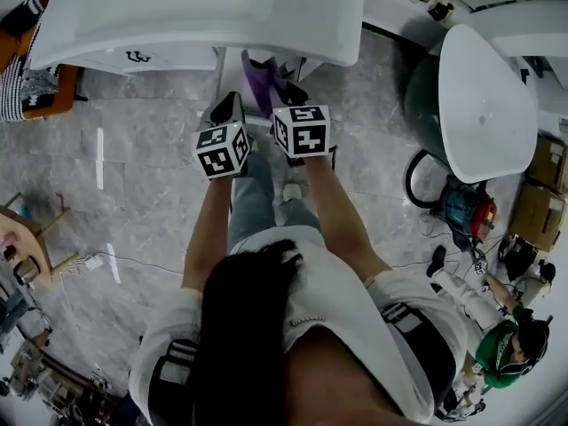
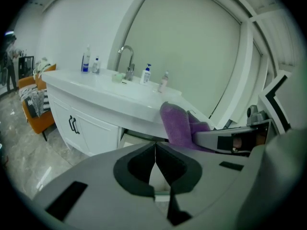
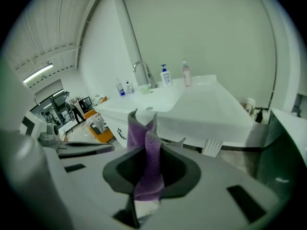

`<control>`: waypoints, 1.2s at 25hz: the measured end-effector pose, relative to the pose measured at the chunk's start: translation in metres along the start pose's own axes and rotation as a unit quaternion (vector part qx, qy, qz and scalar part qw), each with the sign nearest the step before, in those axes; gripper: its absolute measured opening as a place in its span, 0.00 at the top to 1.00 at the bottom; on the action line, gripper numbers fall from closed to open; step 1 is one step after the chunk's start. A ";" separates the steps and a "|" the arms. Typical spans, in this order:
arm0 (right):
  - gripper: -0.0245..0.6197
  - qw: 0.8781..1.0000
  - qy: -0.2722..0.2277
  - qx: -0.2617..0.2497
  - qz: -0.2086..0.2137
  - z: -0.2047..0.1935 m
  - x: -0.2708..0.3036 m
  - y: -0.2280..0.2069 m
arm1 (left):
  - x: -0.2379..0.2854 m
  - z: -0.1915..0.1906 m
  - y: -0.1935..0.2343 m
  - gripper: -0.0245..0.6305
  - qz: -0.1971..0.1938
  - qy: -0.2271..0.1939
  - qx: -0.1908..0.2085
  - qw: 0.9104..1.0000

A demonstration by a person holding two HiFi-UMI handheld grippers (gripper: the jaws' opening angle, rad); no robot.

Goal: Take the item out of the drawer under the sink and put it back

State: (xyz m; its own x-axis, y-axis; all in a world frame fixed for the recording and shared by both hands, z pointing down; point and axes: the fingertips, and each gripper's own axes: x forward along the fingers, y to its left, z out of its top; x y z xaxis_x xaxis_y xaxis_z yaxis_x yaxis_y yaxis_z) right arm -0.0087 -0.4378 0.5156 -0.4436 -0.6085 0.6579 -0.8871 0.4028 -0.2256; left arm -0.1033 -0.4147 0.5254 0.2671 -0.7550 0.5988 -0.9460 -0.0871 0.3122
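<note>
A purple cloth (image 1: 262,80) hangs in front of the white sink cabinet (image 1: 177,16), and my right gripper (image 1: 288,96) is shut on it. In the right gripper view the cloth (image 3: 146,147) stands up between the jaws of the right gripper (image 3: 146,169), which are pinched on it. Just left of it, my left gripper (image 1: 232,106) is shut with nothing between its jaws. The left gripper view shows the left gripper (image 2: 155,145) below the cloth (image 2: 176,123). Under the counter a drawer (image 2: 135,138) stands open; its inside is hidden.
A faucet (image 2: 127,59) and several bottles (image 2: 146,74) stand on the counter. Left of the cabinet there is an orange chair (image 1: 40,91). At the right are a white oval fixture (image 1: 484,105), a red and blue machine (image 1: 468,211) with a hose, and a person in green (image 1: 506,349).
</note>
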 end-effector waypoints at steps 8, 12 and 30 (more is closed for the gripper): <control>0.83 0.998 -0.061 -0.017 -0.007 0.023 -0.058 0.002 | -0.033 0.032 -0.042 0.96 -0.023 -0.047 0.015 0.999; 0.83 0.995 -0.097 -0.031 -0.019 0.034 -0.094 0.002 | -0.053 0.043 -0.064 0.96 -0.036 -0.076 0.024 0.996; 0.83 0.978 -0.191 -0.071 -0.046 0.040 -0.168 0.011 | -0.105 0.045 -0.121 0.96 -0.065 -0.126 0.065 0.988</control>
State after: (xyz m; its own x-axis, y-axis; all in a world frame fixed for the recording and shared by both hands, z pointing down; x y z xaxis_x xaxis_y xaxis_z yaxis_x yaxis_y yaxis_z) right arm 0.0513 -0.3584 0.3739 -0.4016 -0.8472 0.3478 -0.9111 0.4080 -0.0581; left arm -0.0256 -0.3545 0.3914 0.3485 -0.8685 0.3526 -0.9268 -0.2633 0.2676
